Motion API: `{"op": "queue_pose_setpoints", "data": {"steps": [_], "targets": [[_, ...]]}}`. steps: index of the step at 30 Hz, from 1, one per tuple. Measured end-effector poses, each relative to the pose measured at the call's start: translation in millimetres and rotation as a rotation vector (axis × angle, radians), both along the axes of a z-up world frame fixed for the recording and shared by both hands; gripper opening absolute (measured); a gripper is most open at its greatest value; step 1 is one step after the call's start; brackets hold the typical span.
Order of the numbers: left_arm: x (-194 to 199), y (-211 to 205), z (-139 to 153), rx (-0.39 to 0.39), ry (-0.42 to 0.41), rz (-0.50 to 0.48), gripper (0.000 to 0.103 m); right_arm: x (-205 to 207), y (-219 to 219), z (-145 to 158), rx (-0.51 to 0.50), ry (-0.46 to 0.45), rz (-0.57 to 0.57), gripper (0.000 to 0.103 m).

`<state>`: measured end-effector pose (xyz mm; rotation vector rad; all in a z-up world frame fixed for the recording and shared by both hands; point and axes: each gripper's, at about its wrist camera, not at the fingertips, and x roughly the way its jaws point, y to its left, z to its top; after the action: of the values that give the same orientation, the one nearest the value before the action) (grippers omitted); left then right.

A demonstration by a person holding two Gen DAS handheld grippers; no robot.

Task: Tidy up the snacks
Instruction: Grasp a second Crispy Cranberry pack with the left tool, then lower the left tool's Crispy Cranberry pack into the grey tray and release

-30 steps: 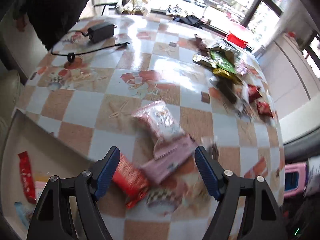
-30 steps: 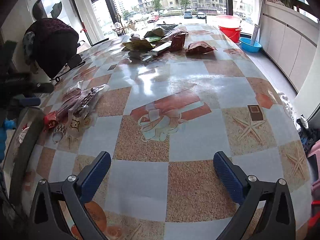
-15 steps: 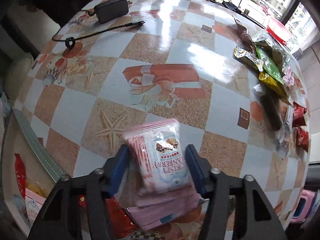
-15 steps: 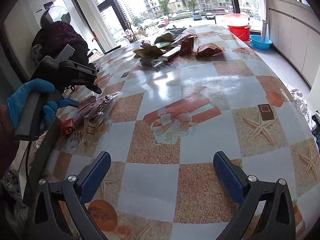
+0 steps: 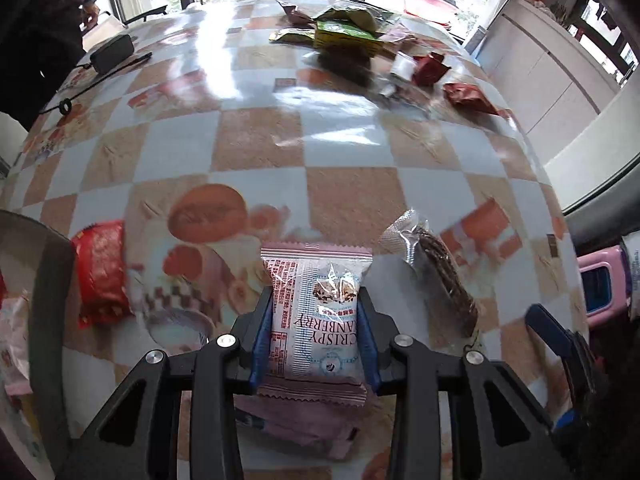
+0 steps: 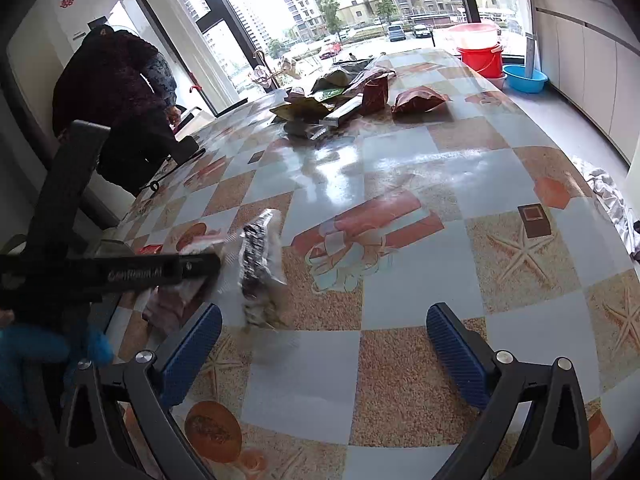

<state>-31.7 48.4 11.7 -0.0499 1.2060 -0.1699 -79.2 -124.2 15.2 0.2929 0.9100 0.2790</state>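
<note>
My left gripper is shut on a pink "Crispy Cranberry" snack packet, held above the table. A second pink packet lies under it. A red packet lies to the left and a clear packet of dark biscuits to the right. My right gripper is open and empty over the checkered table. In the right wrist view the left gripper's body is at the left beside the biscuit packet.
A pile of green, yellow and red snack bags lies at the table's far side, also in the right wrist view. A tray rim is at the left. A black charger with cable lies far left. A person in dark clothes stands beyond.
My left gripper closed on the pink cranberry packet and lifted it while swinging its view toward the far snack pile. My right gripper stayed open and shifted slightly toward the left gripper.
</note>
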Motion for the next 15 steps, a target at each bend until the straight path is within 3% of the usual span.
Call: {"op": "queue_pose_setpoints", "data": {"steps": [3, 8, 15], "targets": [[-9.4, 7.2, 12.8, -0.030, -0.039, 0.024, 0.041, -0.3, 0.1, 0.2, -0.001, 0.000, 0.000, 0.103], [-22.4, 35.4, 38.0, 0.018, -0.125, 0.015, 0.041, -0.7, 1.0, 0.2, -0.013, 0.002, 0.001, 0.103], [-60.1, 66.7, 33.3, 0.101, -0.164, 0.046, 0.041, 0.2, 2.7, 0.0, -0.029, 0.005, 0.004, 0.103]]}}
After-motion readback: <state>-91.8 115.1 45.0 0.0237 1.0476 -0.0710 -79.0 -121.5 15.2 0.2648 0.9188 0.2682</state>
